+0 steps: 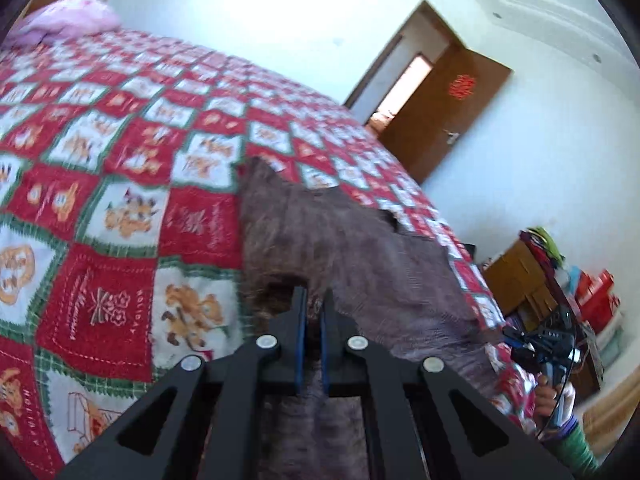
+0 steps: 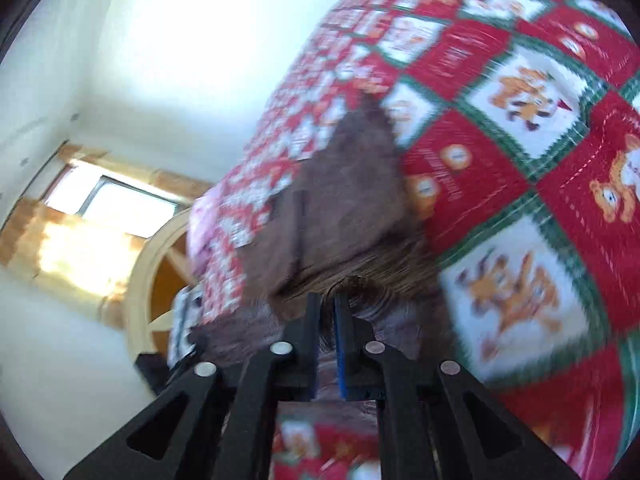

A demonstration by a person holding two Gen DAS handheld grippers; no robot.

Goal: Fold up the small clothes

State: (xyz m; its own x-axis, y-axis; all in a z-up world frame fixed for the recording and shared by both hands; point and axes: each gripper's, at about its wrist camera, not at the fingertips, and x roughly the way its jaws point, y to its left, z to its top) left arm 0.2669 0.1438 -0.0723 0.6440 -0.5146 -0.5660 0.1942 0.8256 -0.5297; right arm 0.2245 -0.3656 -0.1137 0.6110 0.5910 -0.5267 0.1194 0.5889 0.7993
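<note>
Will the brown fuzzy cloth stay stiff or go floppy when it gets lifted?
Probably floppy: the brown cloth sags and creases between the left tongs and right tongs. Likely light, since thin edges hold it. Its fuzzy surface should resist slipping.

Left gripper (image 1: 313, 300) clamped on brown cloth (image 1: 352, 240), patchwork bedspread (image 1: 120, 160), open door (image 1: 440, 112)

Bright daylight, blown out on the wall (image 1: 280, 12) and at the window (image 2: 120, 208). Strong motion blur over the right wrist view; fisheye bending and dark corners in both.
</note>
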